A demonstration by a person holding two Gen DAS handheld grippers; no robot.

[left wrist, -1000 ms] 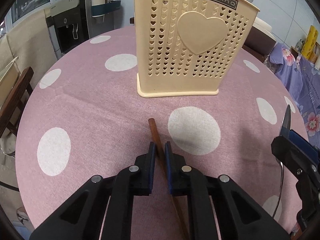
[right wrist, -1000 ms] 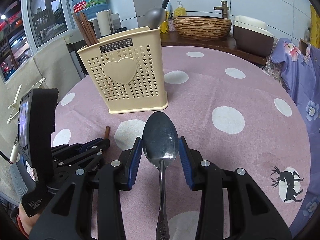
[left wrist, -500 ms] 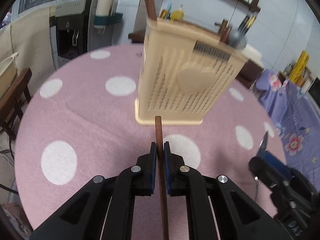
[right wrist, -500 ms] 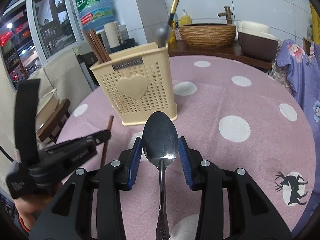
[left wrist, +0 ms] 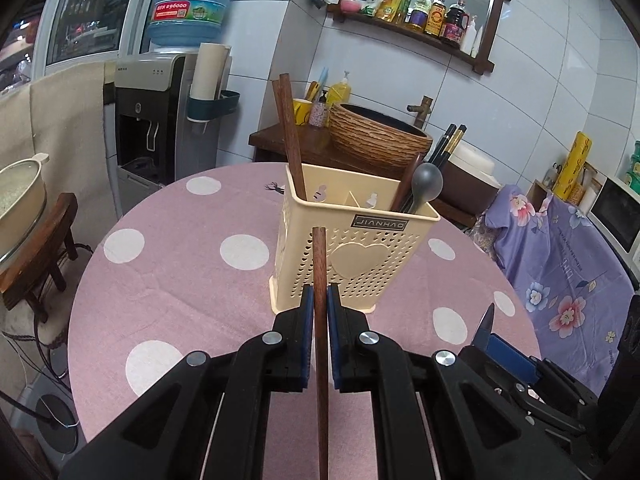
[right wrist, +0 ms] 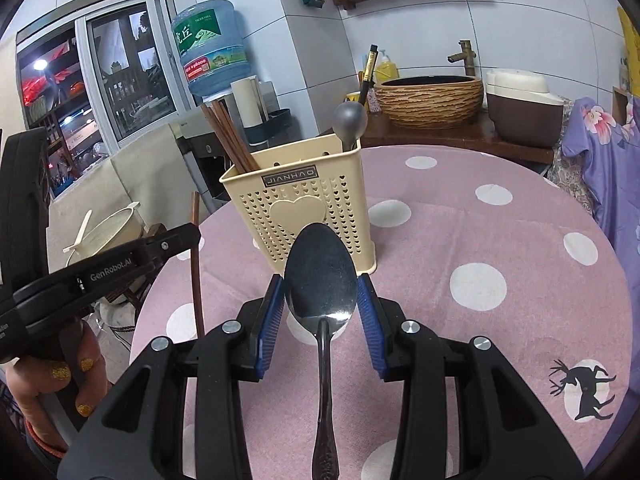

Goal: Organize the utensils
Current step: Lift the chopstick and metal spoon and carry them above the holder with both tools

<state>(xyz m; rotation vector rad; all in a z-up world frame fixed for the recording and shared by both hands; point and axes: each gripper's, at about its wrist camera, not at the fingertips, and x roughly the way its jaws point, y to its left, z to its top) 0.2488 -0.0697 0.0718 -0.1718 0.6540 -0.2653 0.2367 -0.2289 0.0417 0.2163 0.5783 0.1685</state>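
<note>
My left gripper [left wrist: 319, 312] clamps a brown chopstick [left wrist: 319, 320], raised off the table [left wrist: 168, 280] just near of the cream holder [left wrist: 352, 248]. My right gripper [right wrist: 321, 300] pinches a steel spoon [right wrist: 321, 292] by its bowl, near side of the holder.

Left gripper [left wrist: 319, 312] pinches a chopstick [left wrist: 320, 320], raised before the utensil holder [left wrist: 352, 248]. Right gripper [right wrist: 321, 304] clamps a spoon [right wrist: 321, 284], facing the same holder.

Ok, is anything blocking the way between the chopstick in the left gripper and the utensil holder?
Nothing visible. The left gripper holds the chopstick upright in front of the utensil holder; only open air shows between them. The holder's left compartment already has brown chopsticks but looks roomy.
</note>
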